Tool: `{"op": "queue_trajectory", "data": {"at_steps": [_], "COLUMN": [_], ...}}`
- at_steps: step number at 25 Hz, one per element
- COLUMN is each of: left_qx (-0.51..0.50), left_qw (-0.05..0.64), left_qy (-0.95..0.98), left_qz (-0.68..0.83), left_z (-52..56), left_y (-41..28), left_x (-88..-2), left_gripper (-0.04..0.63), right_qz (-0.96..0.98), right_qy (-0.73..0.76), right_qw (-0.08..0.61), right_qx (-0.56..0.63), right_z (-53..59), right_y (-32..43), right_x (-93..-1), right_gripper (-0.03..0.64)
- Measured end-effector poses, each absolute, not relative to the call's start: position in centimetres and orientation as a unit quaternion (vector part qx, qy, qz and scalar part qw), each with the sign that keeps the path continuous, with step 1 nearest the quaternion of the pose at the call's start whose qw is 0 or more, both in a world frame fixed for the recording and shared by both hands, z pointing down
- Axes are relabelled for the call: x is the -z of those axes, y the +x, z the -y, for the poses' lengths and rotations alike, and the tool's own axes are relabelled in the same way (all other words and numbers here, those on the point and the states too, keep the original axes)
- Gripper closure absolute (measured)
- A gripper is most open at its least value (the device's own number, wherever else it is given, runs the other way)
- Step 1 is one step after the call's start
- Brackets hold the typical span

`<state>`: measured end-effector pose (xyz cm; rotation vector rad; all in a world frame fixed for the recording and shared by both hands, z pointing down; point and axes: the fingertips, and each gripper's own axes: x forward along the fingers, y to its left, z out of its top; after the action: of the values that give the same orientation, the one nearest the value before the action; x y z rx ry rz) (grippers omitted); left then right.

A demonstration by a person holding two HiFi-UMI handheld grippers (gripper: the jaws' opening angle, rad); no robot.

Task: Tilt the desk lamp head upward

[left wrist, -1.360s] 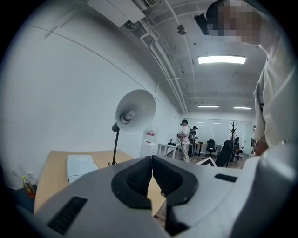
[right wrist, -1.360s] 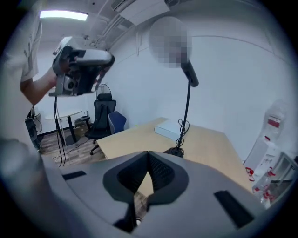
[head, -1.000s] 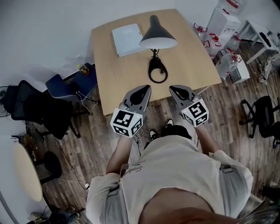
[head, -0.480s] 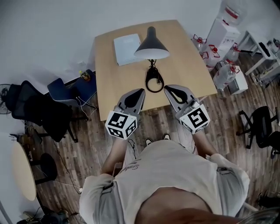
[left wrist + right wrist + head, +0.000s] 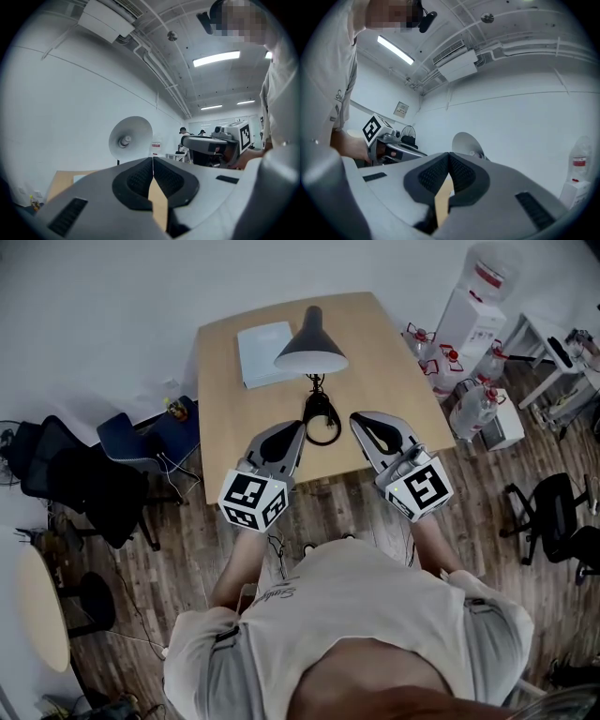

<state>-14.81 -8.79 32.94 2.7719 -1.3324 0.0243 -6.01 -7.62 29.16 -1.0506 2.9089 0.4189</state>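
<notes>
A desk lamp with a dark cone shade (image 5: pixel 311 340) stands on the wooden table (image 5: pixel 394 362), its head pointing down and toward me, its ring base (image 5: pixel 321 421) near the front edge. The shade's white inside (image 5: pixel 130 136) faces the left gripper view, and the lamp head (image 5: pixel 468 144) peeks over the jaws in the right gripper view. My left gripper (image 5: pixel 291 431) hovers over the table's front edge, left of the base, shut and empty. My right gripper (image 5: pixel 362 422) is just right of the base, also shut and empty.
A white book (image 5: pixel 262 340) lies on the table left of the lamp. Dark office chairs (image 5: pixel 112 465) stand to the left, another chair (image 5: pixel 553 512) to the right. Water bottles (image 5: pixel 469 399) and a dispenser (image 5: pixel 469 310) stand right of the table.
Both grippers have moved forward toward the lamp, from in front of the table's edge to beside its base. The view has shifted with them; the lamp has not moved.
</notes>
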Motion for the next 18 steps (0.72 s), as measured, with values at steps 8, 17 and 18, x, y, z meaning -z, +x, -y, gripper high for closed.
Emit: {"op": "queue_trajectory", "data": {"at_steps": [8,17,18], "left_qx": [-0.001,-0.003,-0.002], "left_qw": [0.031,0.042,0.042], "left_qy": [0.890,0.874,0.873], "left_qz": [0.456,0.483,0.486], "left_z": [8.8,8.1,8.1], "left_y": [-15.4,-16.5,-16.6], "left_x": [-32.3,-33.0,-33.1], "left_gripper": [0.580,0.578,0.578], "right_qz": [-0.932,-0.937,-0.937], "right_qy": [-0.339,-0.328,-0.328], "right_qw": [0.016,0.014,0.010], "right_qx": [-0.129,-0.117,-0.122], "right_z": [8.1,8.0,8.0], "right_y": [-5.4,-5.5,-5.5], "right_x": [-29.7,-31.1,-31.1], "right_gripper": [0.621,0.621,0.621]}}
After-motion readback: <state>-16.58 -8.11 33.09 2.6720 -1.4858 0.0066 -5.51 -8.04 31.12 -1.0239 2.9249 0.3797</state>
